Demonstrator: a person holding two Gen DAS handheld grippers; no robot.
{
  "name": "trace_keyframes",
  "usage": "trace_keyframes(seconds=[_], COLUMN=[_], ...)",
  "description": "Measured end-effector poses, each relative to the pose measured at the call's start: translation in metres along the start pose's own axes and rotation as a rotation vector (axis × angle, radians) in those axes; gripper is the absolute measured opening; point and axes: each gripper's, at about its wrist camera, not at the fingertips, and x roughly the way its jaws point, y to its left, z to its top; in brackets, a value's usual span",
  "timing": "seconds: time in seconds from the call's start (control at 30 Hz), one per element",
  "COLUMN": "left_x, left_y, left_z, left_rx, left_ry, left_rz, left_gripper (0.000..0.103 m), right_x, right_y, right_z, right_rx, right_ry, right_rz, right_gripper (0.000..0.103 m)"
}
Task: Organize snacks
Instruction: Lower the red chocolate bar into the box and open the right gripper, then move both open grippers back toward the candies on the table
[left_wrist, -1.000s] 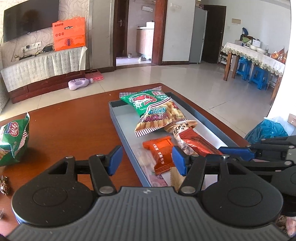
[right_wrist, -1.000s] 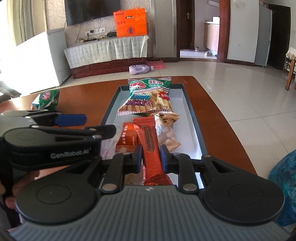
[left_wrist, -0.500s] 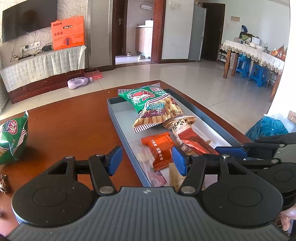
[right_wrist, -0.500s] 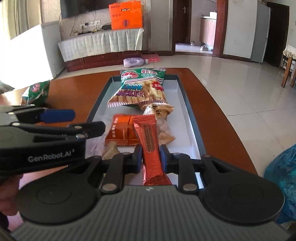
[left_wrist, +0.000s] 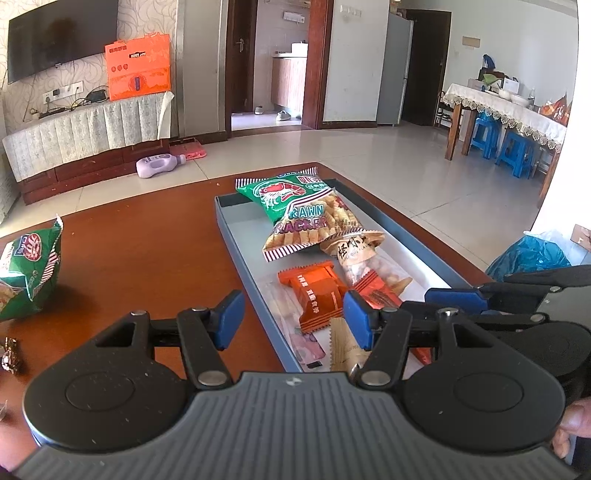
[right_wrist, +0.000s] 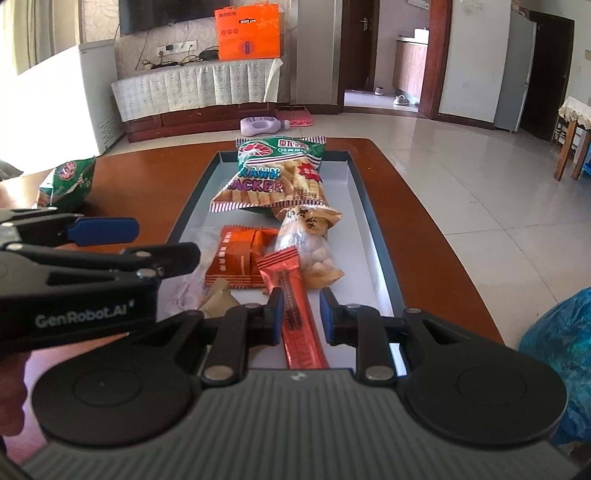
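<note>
A grey tray on the brown table holds a green prawn cracker bag, a clear peanut bag, orange packets and a long red snack bar. My right gripper is open, its pads on either side of the red bar with a gap to each, over the tray's near end. My left gripper is open and empty, over the tray's left wall. The tray's snacks also show in the left wrist view: the cracker bag and an orange packet.
A second green snack bag lies on the table at the left, with a small wrapped sweet near it. A blue plastic bag sits past the table's right edge. A TV bench and dining table stand across the floor.
My right gripper's jaws have parted from the red bar, which now lies loose between them. Both grippers have drawn back slightly toward the tray's near end.
</note>
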Motion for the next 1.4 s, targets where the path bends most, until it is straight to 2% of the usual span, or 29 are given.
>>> trace_keyframes(seconds=[0.13,0.23,0.77,1.1,1.4], left_x=[-0.010,-0.019,-0.064,-0.096,-0.122], left_y=[0.002,0.006,0.040,0.086,0.133], left_z=[-0.002,-0.004,-0.022,-0.043,-0.074], left_rx=[-0.002,-0.002,-0.052,-0.079,-0.199], left_ry=[-0.011,-0.018,-0.030,-0.041,-0.034], left_rz=[0.010,0.022,0.097,0.206,0.340], left_gripper=[0.065,0.065,0.070,0.070,0.070], right_x=[-0.009,-0.016,-0.030,-0.025,-0.013], right_y=[0.002,0.005,0.045,0.092,0.147], right_z=[0.000,0.000,0.010,0.020,0.023], right_rx=[0.026,0.039,0.055,0.014,-0.065], right_ry=[-0.020,-0.035,-0.095,-0.102,-0.082], right_rz=[0.005,0.003,0.061,0.157,0.288], right_gripper=[0.025,0.030,0.030,0.030,0.030])
